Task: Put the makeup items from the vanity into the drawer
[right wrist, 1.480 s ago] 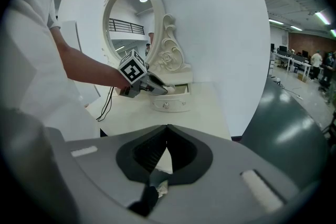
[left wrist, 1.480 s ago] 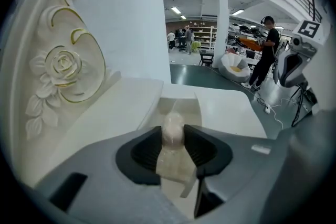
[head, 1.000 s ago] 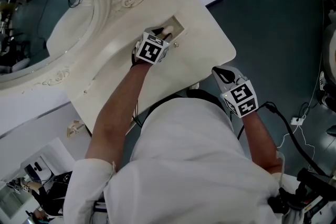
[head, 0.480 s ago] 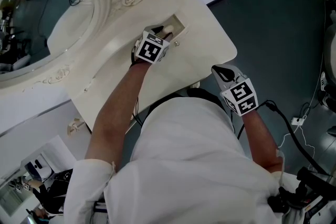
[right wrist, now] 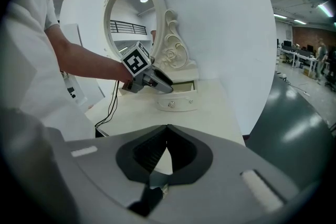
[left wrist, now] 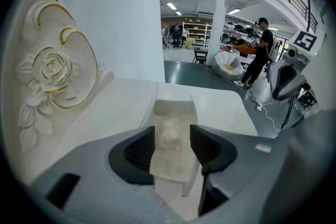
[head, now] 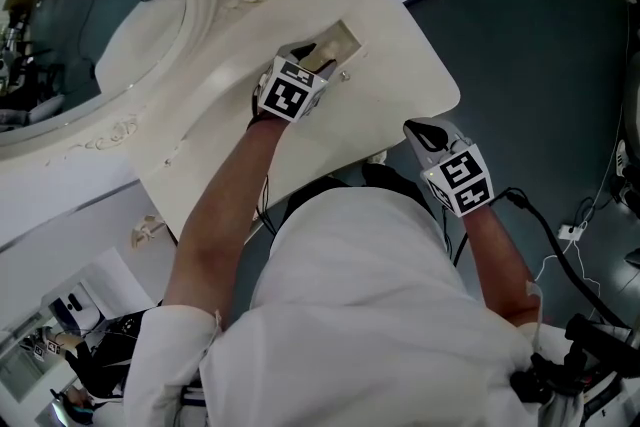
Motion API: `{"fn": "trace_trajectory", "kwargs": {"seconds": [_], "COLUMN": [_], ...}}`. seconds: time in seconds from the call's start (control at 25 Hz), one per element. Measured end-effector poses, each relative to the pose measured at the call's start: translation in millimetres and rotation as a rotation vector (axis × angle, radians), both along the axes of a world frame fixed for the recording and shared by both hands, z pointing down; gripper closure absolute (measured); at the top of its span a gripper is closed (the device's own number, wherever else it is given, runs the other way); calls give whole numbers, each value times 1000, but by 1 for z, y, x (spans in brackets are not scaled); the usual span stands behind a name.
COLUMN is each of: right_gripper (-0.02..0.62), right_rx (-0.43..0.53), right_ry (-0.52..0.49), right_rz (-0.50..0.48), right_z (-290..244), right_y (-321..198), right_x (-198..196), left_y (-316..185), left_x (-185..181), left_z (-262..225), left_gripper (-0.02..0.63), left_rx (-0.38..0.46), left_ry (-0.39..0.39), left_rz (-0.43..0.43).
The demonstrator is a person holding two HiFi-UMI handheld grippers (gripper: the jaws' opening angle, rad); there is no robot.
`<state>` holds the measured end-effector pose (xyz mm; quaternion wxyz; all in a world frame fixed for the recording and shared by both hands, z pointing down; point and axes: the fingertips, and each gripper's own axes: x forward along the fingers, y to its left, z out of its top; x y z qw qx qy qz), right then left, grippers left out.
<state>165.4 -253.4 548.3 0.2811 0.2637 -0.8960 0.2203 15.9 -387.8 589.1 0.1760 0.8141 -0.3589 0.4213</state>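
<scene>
White vanity top (head: 392, 87): pale and bare where it shows, with an oval mirror (head: 90, 15) standing at its back in a carved frame.
Carved rose (left wrist: 52, 68): on the frame, edged with gold scrolls, to the left of the drawer in the left gripper view.
Drawer (left wrist: 176, 104): small, pulled open from a low box at the foot of the mirror frame; a round knob (right wrist: 171, 104) sits on its front.
Makeup item (left wrist: 169, 136): a pale, pinkish lump lying inside the open drawer, too blurred to tell what kind.
Left gripper (left wrist: 172, 143): tilted down over the open drawer. Its jaws are wide apart and have just been opening. The makeup item lies below and between them, and the pads do not press on it.
Right gripper (right wrist: 167, 128): held just off the near edge of the vanity top, well apart from the drawer. Its jaws are closed together with nothing between them.
Person: white shirt (head: 370, 315), bare left forearm reaching across the vanity top.
Floor (head: 540, 45): dark green, with a black cable (head: 550, 235) trailing across it at the right.
</scene>
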Motion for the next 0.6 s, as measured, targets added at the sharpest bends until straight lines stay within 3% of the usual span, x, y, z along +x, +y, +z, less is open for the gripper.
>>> {"fn": "trace_trajectory", "kwargs": {"seconds": [0.36,0.6], "right_gripper": [595,595], "right_rx": [41,74], "right_ry": [18,22], "right_rz": [-15,-8], "right_z": [-9,-22], "right_y": [15,27], "right_x": [-28,-48], "left_y": [27,67], "left_x": [-9,-20], "left_z": [-26,-59], "left_gripper": [397,457], "left_rx": [53,87], "left_ry": [63,162], "left_rz": [14,-3]}}
